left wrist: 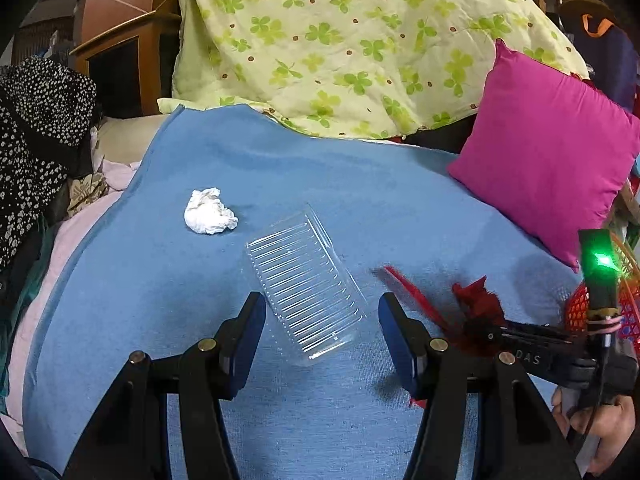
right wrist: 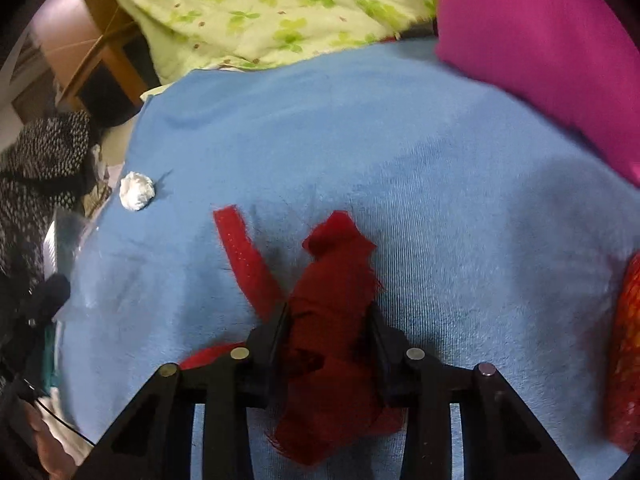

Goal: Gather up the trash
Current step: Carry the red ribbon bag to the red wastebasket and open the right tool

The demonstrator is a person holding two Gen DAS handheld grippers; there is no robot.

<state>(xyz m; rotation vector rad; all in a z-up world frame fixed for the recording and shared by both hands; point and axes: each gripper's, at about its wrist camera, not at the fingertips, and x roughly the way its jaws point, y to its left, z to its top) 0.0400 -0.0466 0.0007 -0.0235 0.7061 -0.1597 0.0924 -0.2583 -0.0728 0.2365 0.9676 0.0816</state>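
Observation:
A clear ribbed plastic container [left wrist: 306, 286] lies on the blue blanket [left wrist: 360, 184], its near end between the fingers of my left gripper [left wrist: 322, 318], which is open around it. A crumpled white tissue [left wrist: 209, 212] lies to its left; it also shows in the right wrist view [right wrist: 137, 191]. My right gripper [right wrist: 328, 316] is shut on a bunch of dark red cloth scraps [right wrist: 332, 280], with a red strip [right wrist: 244, 252] hanging beside it. In the left wrist view the right gripper [left wrist: 492, 320] shows at the right with the red scraps [left wrist: 476, 300].
A magenta cushion [left wrist: 548, 152] leans at the back right, a green clover quilt [left wrist: 340, 40] behind. A red-orange mesh basket [left wrist: 600, 304] stands at the right edge, also in the right wrist view [right wrist: 626, 344]. Dark spotted clothing [left wrist: 36, 140] is piled on the left.

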